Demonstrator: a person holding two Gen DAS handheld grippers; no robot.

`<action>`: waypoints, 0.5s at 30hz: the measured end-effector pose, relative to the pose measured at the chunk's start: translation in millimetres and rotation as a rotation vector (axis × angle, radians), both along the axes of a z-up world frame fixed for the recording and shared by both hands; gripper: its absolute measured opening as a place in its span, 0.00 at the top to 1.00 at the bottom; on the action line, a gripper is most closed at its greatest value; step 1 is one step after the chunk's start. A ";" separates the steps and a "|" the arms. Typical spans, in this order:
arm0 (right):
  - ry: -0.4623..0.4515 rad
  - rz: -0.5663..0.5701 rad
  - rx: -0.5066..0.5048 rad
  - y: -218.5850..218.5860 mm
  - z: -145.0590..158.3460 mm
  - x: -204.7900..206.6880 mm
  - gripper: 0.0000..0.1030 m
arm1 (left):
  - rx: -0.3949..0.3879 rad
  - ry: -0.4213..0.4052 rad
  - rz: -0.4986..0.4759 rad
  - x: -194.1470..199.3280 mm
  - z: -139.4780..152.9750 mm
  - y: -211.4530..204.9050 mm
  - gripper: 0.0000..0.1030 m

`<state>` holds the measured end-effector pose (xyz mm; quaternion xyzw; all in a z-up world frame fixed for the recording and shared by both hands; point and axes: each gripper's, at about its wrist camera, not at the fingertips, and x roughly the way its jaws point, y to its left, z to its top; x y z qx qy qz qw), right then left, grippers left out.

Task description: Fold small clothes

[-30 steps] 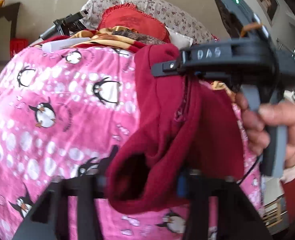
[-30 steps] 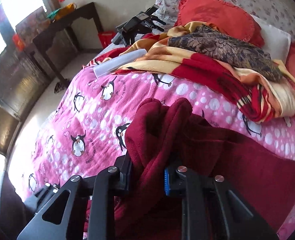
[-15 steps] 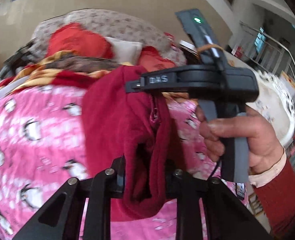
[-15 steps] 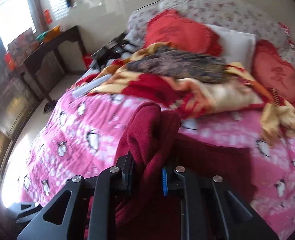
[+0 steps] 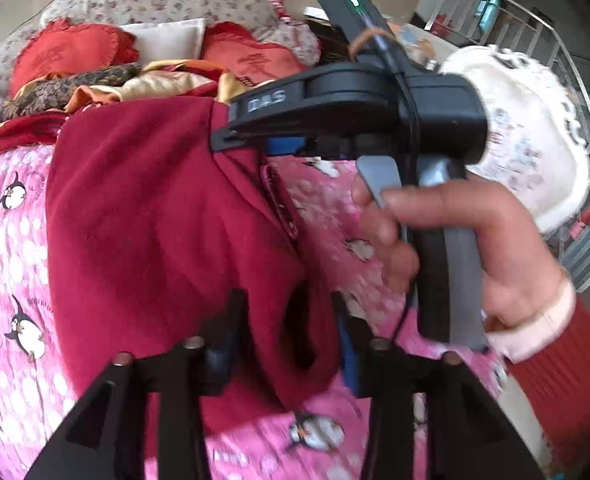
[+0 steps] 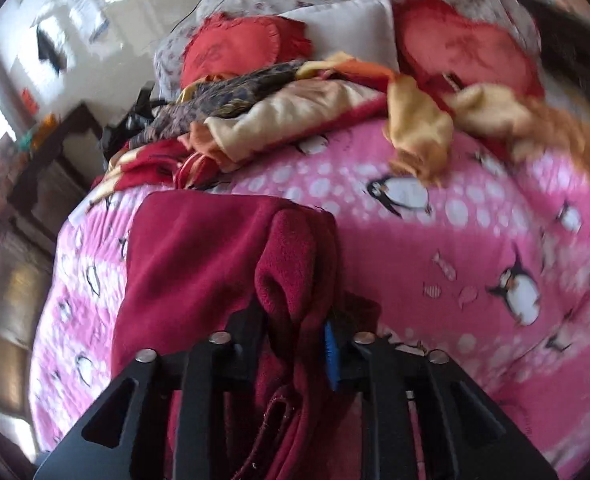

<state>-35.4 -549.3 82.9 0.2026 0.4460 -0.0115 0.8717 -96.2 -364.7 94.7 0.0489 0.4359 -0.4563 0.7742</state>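
A dark red fleece garment [image 5: 155, 216] lies spread on the pink penguin blanket [image 5: 11, 240], its far edge reaching toward the heap of red and gold bedding [image 5: 107, 88] at the head of the bed.

The left gripper [image 5: 285, 332] points down at the near edge of the garment. Its jaws have just been opening and now stand parted, with a loose fold of the red cloth between them; the cloth sags in the gap, and the fingers do not seem to press it.

The right gripper [image 6: 295, 334] sits at the garment's other corner, on the side farther from the heap's left end. Its jaws have also just been opening, but the gap is narrow and a bunched ridge of fleece [image 6: 295, 264] fills it, touching both fingers. Whether they pinch it firmly cannot be told.

In the left wrist view the right gripper [image 5: 231, 136] shows from the side, held by a hand [image 5: 467, 240] in a red sleeve with a pale cuff, its tip over the garment's far edge.
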 end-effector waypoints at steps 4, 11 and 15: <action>-0.037 -0.039 0.009 -11.4 21.0 -32.0 0.86 | -0.007 -0.134 0.009 -16.8 21.8 39.0 0.28; -0.144 0.100 0.010 39.3 49.9 -85.0 0.86 | 0.124 -0.133 0.192 22.8 -1.9 70.4 0.28; -0.067 0.147 -0.132 73.2 19.6 -98.8 0.96 | 0.178 -0.032 0.230 40.3 -40.7 68.3 0.28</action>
